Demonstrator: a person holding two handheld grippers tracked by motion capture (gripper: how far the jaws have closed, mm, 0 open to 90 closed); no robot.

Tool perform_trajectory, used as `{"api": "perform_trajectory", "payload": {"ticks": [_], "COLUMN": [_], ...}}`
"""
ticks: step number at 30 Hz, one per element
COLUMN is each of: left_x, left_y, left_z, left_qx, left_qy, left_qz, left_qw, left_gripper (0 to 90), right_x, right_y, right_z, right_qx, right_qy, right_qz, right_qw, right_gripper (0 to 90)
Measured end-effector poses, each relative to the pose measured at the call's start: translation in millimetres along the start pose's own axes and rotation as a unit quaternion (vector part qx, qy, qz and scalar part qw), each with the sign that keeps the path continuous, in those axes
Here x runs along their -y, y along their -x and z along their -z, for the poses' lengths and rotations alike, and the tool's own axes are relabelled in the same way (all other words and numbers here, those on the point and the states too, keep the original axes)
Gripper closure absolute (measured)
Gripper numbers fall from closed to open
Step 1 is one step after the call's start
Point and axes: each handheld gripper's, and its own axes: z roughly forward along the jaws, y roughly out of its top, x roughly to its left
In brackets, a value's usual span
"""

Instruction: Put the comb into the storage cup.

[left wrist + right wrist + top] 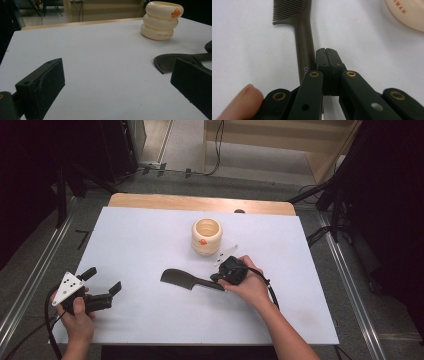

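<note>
A dark comb (180, 279) lies flat in the middle of the white table sheet (150, 235), teeth end to the left. My right gripper (217, 277) rests at the comb's handle end. In the right gripper view its jaws (327, 53) are pressed together with nothing between them, and the comb handle (303, 37) runs just to their left. A cream ringed cup (206, 236) with an orange spot stands upright behind the comb. My left gripper (105, 280) hovers open at the front left, aimed across the sheet (117, 82) toward the comb (172, 61) and the cup (161, 21).
The sheet covers a wooden table whose bare back edge (200, 202) shows beyond the cup. Metal rails (30, 280) run along the floor on both sides. The cup's side (409, 12) sits at the top right of the right gripper view.
</note>
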Motion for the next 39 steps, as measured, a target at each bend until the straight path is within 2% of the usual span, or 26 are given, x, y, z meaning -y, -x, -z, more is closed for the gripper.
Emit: {"api": "perform_trajectory", "payload": {"ticks": [9,13,14,15,18,19,20,22,23,29,36,38,39], "left_x": [-0.1,-0.1,-0.1,-0.1,-0.2,-0.2,-0.2,-0.2,-0.1,-0.1,-0.2,-0.3,-0.2], "left_y": [0.2,0.1,0.2,0.2,0.3,0.3,0.3,0.2,0.2,0.4,0.7,1.0,1.4], "left_z": [-0.2,-0.2,-0.3,-0.4,-0.6,-0.6,-0.5,-0.5,-0.5,-0.3,-0.6,-0.5,-0.7], "left_qx": [0.001,0.002,0.002,0.002,0.002,0.002,0.002,0.002,0.002,0.004,0.004,0.004,0.003], "left_qy": [0.0,0.001,0.0,0.0,0.0,-0.001,0.0,-0.001,0.0,0.001,0.0,-0.002,-0.001], "left_qz": [-0.002,-0.002,-0.002,-0.003,-0.003,-0.003,-0.003,-0.003,-0.003,-0.005,-0.006,-0.008,-0.008], "left_qw": [1.0,1.0,1.0,1.0,1.0,1.0,1.0,1.0,1.0,1.0,1.0,1.0,1.0], "left_gripper": [0.0,0.0,0.0,0.0,0.0,0.0,0.0,0.0,0.0,0.0,0.0,0.0,0.0], "right_x": [5.7,5.9,4.0,4.0,-1.8,-6.4,-6.4,-11.0,-14.4,-20.2,-22.3,-21.9,-21.7], "right_y": [-8.1,-6.7,-6.2,-6.2,-8.3,-9.6,-9.6,-11.9,-13.5,-16.8,-19.2,-19.9,-19.5], "right_z": [5.8,17.1,20.9,20.9,22.9,22.5,22.5,19.1,13.4,-3.0,-10.6,-14.3,-15.6], "right_qx": [0.001,0.008,0.007,0.007,0.003,-0.011,-0.011,-0.014,-0.012,-0.014,-0.01,-0.007,-0.007], "right_qy": [0.007,0.025,0.029,0.029,0.028,0.028,0.028,0.016,0.001,-0.031,-0.048,-0.054,-0.056], "right_qz": [-0.002,-0.009,-0.006,-0.006,-0.005,-0.004,-0.004,0.0,0.007,0.01,0.007,0.009,0.018], "right_qw": [1.0,0.9996,0.9995,0.9995,0.9996,0.9995,0.9995,0.9998,0.9999,0.9994,0.9988,0.9985,0.9982], "right_gripper": [88.5,87.6,77.5,77.5,65.5,62.1,62.1,60.4,60.3,60.9,63.5,64.4,64.9]}}
